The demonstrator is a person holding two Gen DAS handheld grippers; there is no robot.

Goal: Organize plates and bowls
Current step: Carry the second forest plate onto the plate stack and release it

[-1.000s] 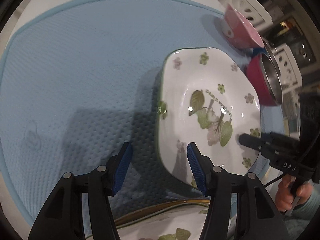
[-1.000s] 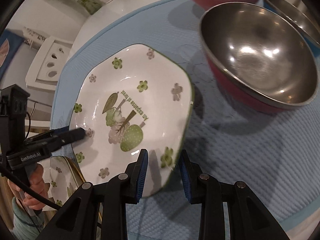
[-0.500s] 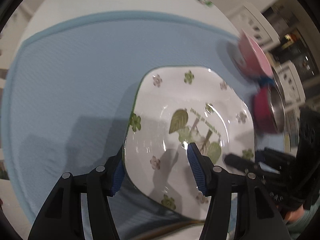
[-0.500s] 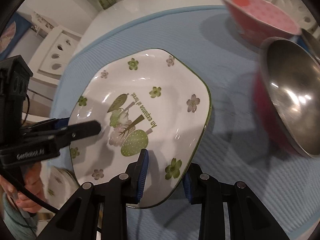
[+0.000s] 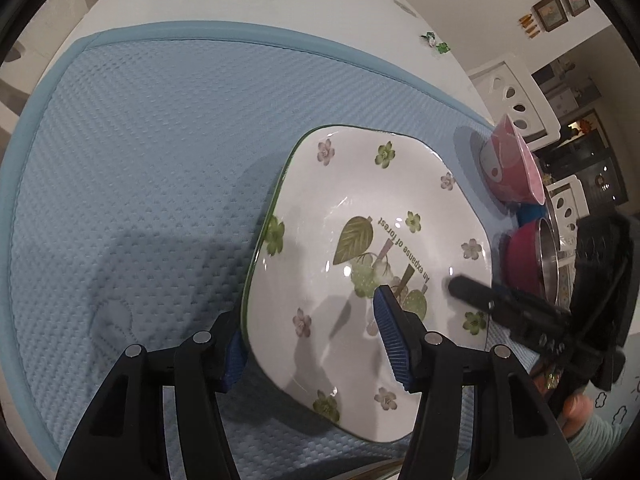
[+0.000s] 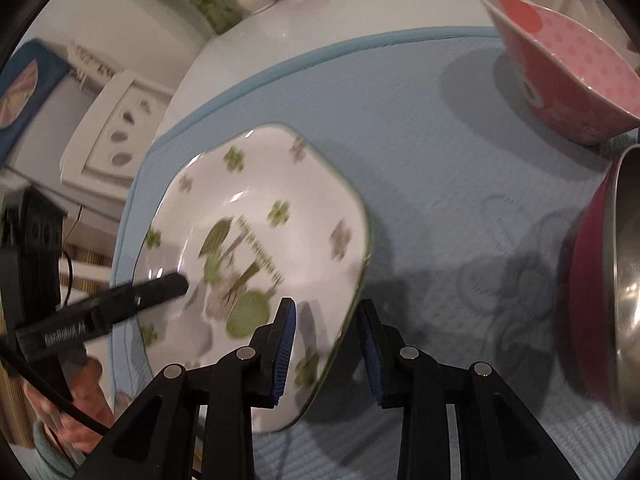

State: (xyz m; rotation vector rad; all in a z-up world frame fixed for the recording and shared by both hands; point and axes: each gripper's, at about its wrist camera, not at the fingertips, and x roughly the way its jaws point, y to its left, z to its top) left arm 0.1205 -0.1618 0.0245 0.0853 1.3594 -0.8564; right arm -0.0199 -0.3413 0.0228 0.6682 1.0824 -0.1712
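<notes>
Left wrist view: left gripper (image 5: pixel 310 334) astride near-left edge of plate (image 5: pixel 372 240); left finger (image 5: pixel 234 354) below and outside rim, right finger (image 5: pixel 394 340) above plate's inner face. Jaws half spread; pad contact with rim not discernible, grip cannot be judged. Plate white, squarish with rounded corners, green rim line, flower and leaf print, lettering "An expanse of forest". Tilted, left edge raised off blue mat (image 5: pixel 140 180), shadow beneath. Right gripper (image 5: pixel 460 292) entering from right, one dark finger laid over plate's right side; a hand and pale sleeve behind it at lower right. Beyond plate on right: pink bowl (image 5: pixel 510 172), then red bowl with steel lining (image 5: pixel 528 260), well apart from left gripper.

Right wrist view (plate blurred): right gripper (image 6: pixel 326 334) narrow, clamped across plate (image 6: pixel 260 240) rim at its near-right corner; left pad on inner face, right pad under rim. Plate extends up and left from jaws, held clear of mat (image 6: pixel 440 160), shadow below. Left gripper (image 6: pixel 176 284) seen from left, dark finger lying over plate's left portion; hand and cable at lower left. Pink bowl (image 6: pixel 568 68) at upper right on mat, red bowl (image 6: pixel 600 300) at right edge, both apart from plate. Mat lies on white tabletop (image 6: pixel 360 4).
</notes>
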